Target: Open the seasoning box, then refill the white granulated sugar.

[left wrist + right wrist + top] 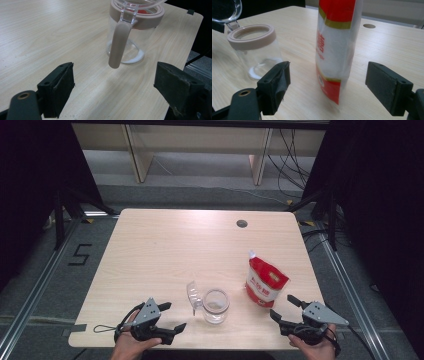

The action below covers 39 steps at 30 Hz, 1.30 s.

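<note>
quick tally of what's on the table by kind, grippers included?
Clear jar with beige rim, lid flipped open: 1
Red and white pouch, standing upright: 1
Handheld grippers: 2, the left gripper and the right gripper, both with jaws apart
Total: 4

The whole surface is seen from above and forward in the high view. The jar is viewed closely, low over the wood, from the left gripper view. Jar and pouch are shared with the right gripper view.
</note>
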Available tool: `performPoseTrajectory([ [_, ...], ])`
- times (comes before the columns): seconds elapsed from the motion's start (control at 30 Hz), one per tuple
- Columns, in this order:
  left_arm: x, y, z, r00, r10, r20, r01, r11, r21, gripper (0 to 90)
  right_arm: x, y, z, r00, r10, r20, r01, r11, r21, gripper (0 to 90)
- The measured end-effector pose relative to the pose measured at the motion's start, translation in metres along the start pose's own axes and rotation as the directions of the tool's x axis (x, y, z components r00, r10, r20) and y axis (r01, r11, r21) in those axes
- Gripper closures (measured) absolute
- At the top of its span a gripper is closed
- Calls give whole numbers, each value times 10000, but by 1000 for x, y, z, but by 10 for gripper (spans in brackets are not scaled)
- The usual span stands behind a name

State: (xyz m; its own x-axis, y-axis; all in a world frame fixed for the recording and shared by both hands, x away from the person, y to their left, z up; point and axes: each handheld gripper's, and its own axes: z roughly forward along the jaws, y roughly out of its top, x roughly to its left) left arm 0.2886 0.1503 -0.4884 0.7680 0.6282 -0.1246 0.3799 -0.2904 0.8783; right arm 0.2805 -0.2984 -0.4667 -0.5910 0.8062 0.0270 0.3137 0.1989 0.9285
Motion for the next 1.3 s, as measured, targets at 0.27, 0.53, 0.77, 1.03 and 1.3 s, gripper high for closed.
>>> performPoseTrajectory([
  [0.27, 1, 1, 1, 9999, -134, 62, 134, 9999, -17, 156, -10, -4, 1, 9998, -29, 179, 28, 10000, 93, 202],
  [0.53, 1, 1, 1, 9998, -129, 154, 129, 9999, 56, 156, -12, -6, -3, 9995, 206, 246, -210, 9997, 153, 190],
  [0.77, 1, 1, 0, 9999, -117, 30, 116, 9999, 84, 157, -11, -4, 0, 9995, 189, 262, -191, 9998, 74, 171],
  [1.03, 1, 1, 1, 9999, -135, 71, 135, 9999, 50, 156, -13, -3, 8, 9999, -167, 23, 167, 9998, -113, 164],
  [1.3, 2, 0, 0, 9998, 118, 177, -118, 9999, -26, 156, -12, 1, 20, 9999, -157, -45, 156, 9991, -389, 159],
])
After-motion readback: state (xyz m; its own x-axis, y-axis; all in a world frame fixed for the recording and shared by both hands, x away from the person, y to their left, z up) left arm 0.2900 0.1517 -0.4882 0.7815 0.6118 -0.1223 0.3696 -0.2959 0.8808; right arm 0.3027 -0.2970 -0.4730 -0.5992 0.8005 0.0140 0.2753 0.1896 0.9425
